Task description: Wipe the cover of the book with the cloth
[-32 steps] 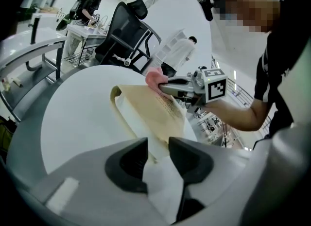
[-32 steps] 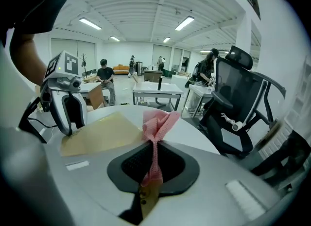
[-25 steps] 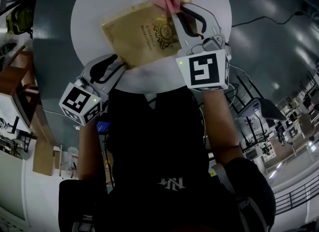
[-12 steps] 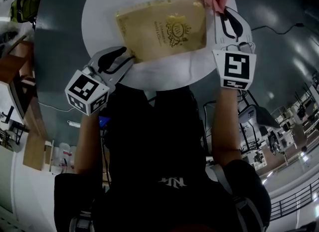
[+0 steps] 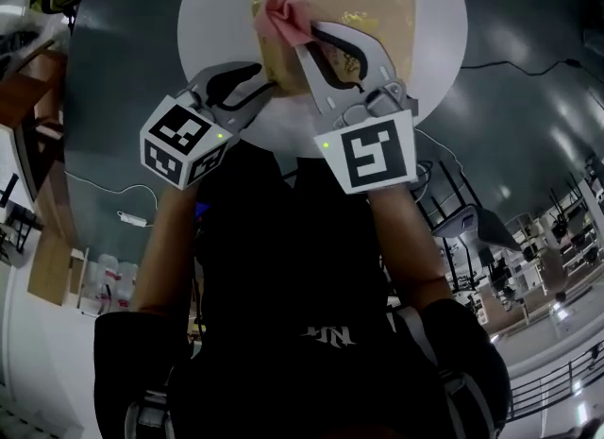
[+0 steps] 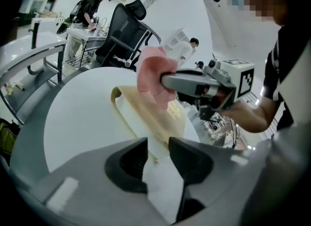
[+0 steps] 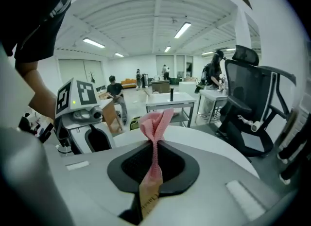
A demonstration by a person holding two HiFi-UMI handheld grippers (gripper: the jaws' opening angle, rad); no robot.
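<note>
A gold hardcover book (image 5: 382, 14) lies on the round white table (image 5: 439, 69). My left gripper (image 5: 266, 84) is shut on the book's near left corner; in the left gripper view the book's edge (image 6: 146, 115) runs in between the jaws of this gripper (image 6: 158, 146). My right gripper (image 5: 298, 39) is shut on a crumpled pink cloth (image 5: 285, 12) and holds it against the left end of the cover. The cloth (image 7: 156, 123) stands pinched upright between the jaws of the right gripper (image 7: 155, 158). From the left gripper's camera, the cloth (image 6: 153, 77) hides part of the cover.
A black office chair (image 7: 252, 111) stands just beyond the table. Desks and several people are farther back in the room. A cable (image 5: 528, 64) lies on the grey floor to the table's right.
The right gripper has swept the cloth from the book's far right corner across the cover to its left end. The left gripper stays shut on the book's corner.
</note>
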